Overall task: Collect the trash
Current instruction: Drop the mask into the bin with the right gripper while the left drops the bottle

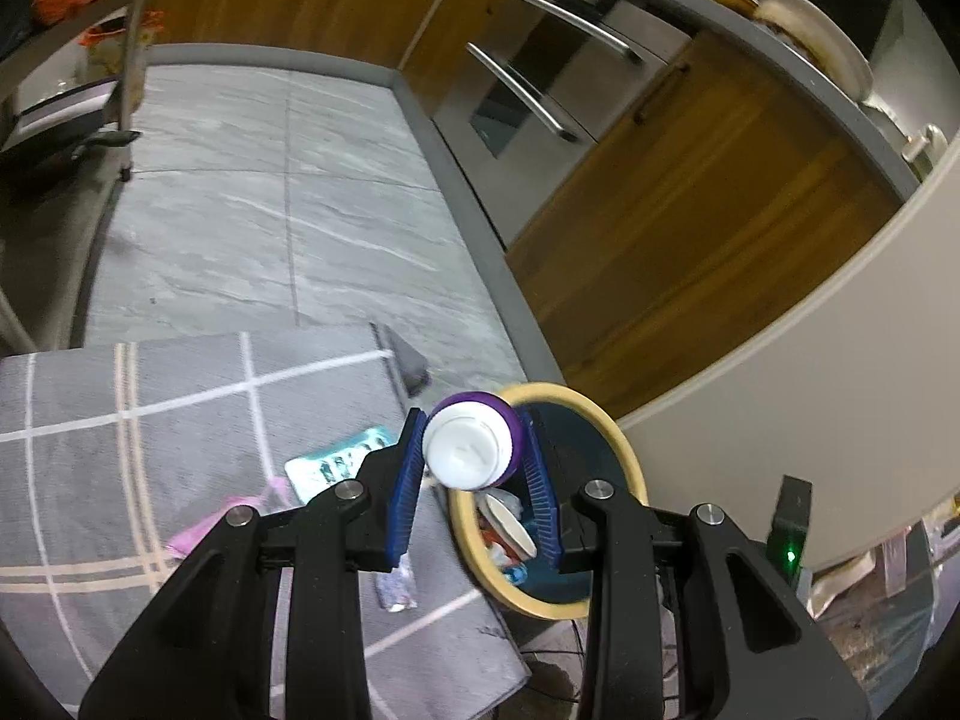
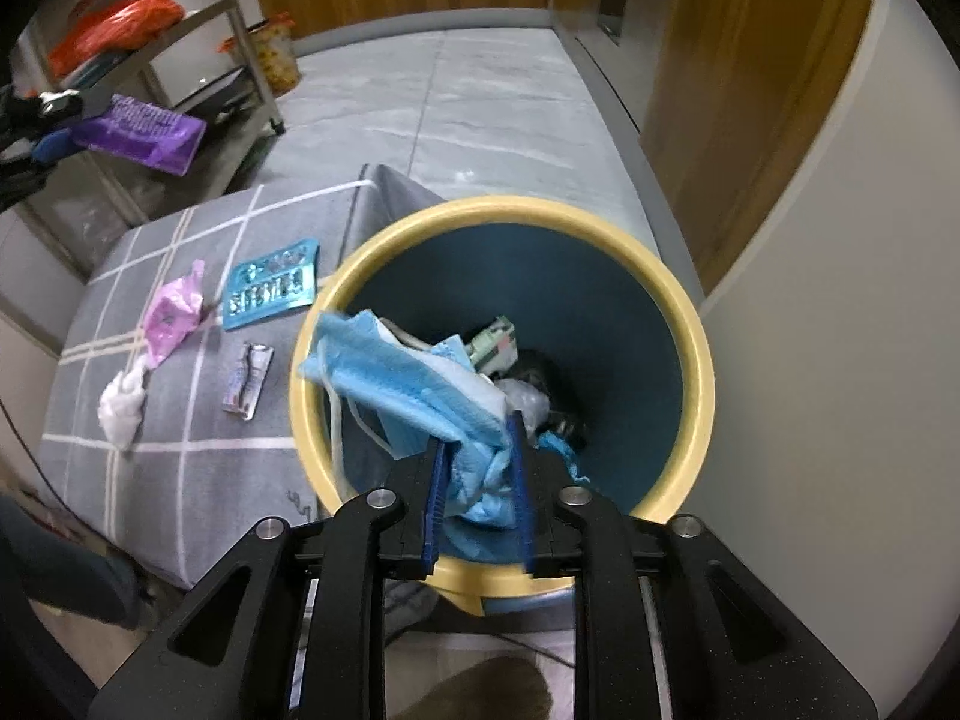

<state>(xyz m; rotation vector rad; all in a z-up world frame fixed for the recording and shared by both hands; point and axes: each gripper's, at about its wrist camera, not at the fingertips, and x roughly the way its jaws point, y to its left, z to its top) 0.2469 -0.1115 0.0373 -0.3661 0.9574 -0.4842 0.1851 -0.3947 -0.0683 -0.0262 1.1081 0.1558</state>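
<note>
My left gripper (image 1: 472, 420) is shut on a purple container with a white round end (image 1: 468, 450), held beside the yellow-rimmed blue bin (image 1: 540, 605). In the right wrist view that purple container (image 2: 141, 132) shows at the far left. My right gripper (image 2: 479, 432) hangs over the bin (image 2: 690, 330) with a crumpled blue face mask (image 2: 408, 378) between its pads, which touch it on both sides. The mask drapes over the bin's near-left rim. Paper and wrappers lie inside the bin. On the grey checked rug (image 2: 180, 450) lie a teal blister pack (image 2: 273, 291), a pink wrapper (image 2: 174, 312), a white tissue (image 2: 123, 408) and a small sachet (image 2: 247, 381).
A metal shelf trolley (image 2: 240, 30) with orange bags stands at the back left. Wooden cabinets and a steel oven front (image 1: 540, 78) line the right side. A white curved wall (image 1: 780, 390) rises right behind the bin. Grey floor tiles (image 1: 270, 210) stretch beyond the rug.
</note>
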